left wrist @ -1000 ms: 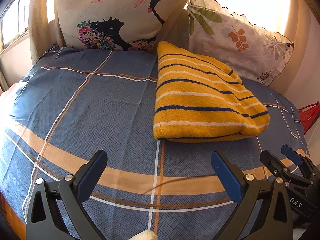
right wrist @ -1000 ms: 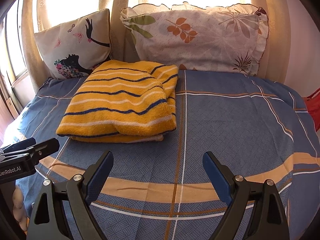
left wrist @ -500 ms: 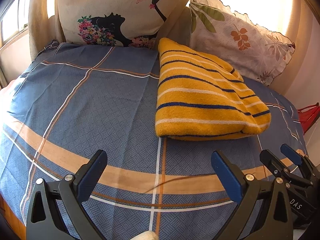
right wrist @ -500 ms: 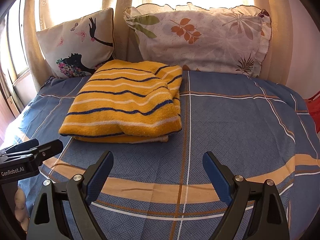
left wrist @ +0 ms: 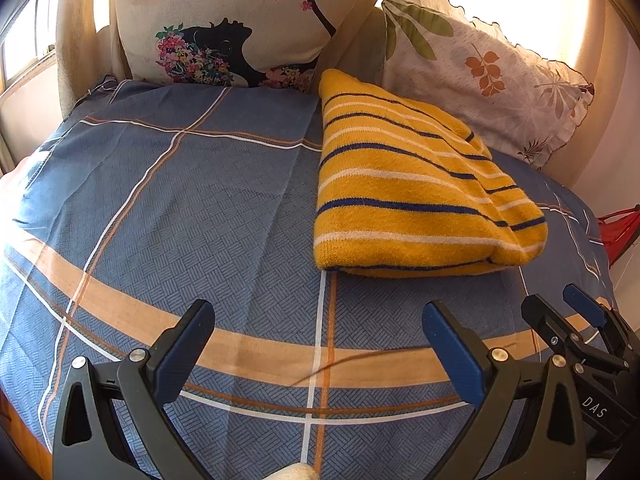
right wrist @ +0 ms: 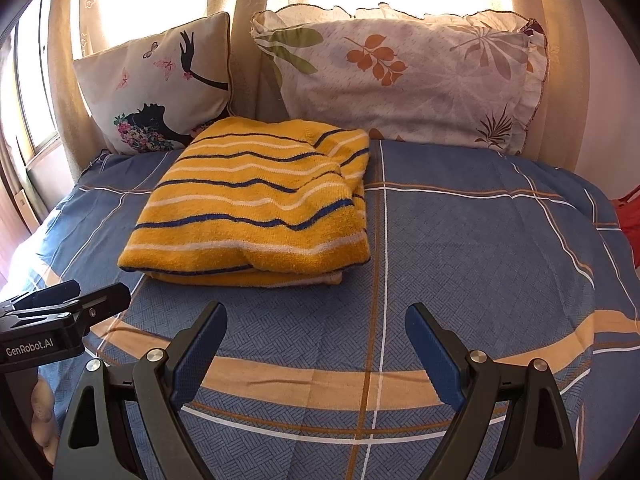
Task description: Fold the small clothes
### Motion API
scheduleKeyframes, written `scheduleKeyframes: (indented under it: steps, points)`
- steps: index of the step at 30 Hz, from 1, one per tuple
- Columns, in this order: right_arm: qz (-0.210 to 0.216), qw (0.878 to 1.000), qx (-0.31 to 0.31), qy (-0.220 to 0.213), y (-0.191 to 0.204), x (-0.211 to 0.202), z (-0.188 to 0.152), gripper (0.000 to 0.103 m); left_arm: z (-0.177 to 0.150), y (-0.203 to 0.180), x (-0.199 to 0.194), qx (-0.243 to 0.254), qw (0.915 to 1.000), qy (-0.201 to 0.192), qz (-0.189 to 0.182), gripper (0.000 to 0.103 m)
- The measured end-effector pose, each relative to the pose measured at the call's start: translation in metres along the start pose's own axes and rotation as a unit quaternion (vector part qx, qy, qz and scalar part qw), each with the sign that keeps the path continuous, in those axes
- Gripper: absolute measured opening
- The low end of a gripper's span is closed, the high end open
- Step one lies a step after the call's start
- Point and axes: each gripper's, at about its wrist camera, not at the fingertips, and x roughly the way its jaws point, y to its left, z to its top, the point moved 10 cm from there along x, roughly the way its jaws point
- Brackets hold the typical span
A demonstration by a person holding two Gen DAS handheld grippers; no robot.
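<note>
A yellow knit sweater (left wrist: 412,196) with blue and white stripes lies folded into a flat rectangle on the blue checked bedsheet (left wrist: 200,208), near the pillows. It also shows in the right wrist view (right wrist: 256,204). My left gripper (left wrist: 318,332) is open and empty, held above the sheet short of the sweater's near edge. My right gripper (right wrist: 316,332) is open and empty, also short of the sweater and a little to its right. Each gripper shows at the edge of the other's view: the right one (left wrist: 568,312) and the left one (right wrist: 80,296).
A cushion printed with a woman's silhouette (left wrist: 240,20) and a leaf-print pillow (right wrist: 400,80) lean against the curtained window at the head of the bed. Something red (left wrist: 620,228) lies past the bed's right edge. Bare sheet lies left (left wrist: 160,200) and right (right wrist: 480,240) of the sweater.
Both wrist views have drifted slightly, so the sweater and pillows sit a little higher and closer in frame. The sweater has not moved on the bed. Both grippers stay open.
</note>
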Motion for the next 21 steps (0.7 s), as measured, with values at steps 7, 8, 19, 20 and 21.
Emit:
scheduleKeyframes:
  steps: [7, 8, 19, 20, 21]
  points:
    - [-0.001, 1.0, 0.006, 0.001, -0.0032, 0.0012, 0.0019, 0.094, -0.0004, 0.0008, 0.0006, -0.001, 1.0, -0.001, 0.001, 0.103]
    - [0.0, 1.0, 0.006, 0.002, -0.0035, 0.0014, 0.0018, 0.094, -0.0004, 0.0009, 0.0007, 0.0, 1.0, -0.002, 0.002, 0.103]
    - [0.001, 1.0, 0.002, 0.001, -0.0047, 0.0026, 0.0051, 0.094, 0.0019, 0.0059, 0.0004, -0.008, 0.9999, -0.008, 0.013, 0.103]
    - [0.002, 1.0, 0.001, 0.001, -0.0042, 0.0029, 0.0056, 0.094, 0.0016, 0.006, 0.0008, -0.009, 0.9999, -0.007, 0.012, 0.103]
    - [0.002, 1.0, -0.001, 0.001, -0.0035, 0.0032, 0.0061, 0.094, 0.0016, 0.0062, 0.0011, -0.009, 0.9999, -0.006, 0.012, 0.103]
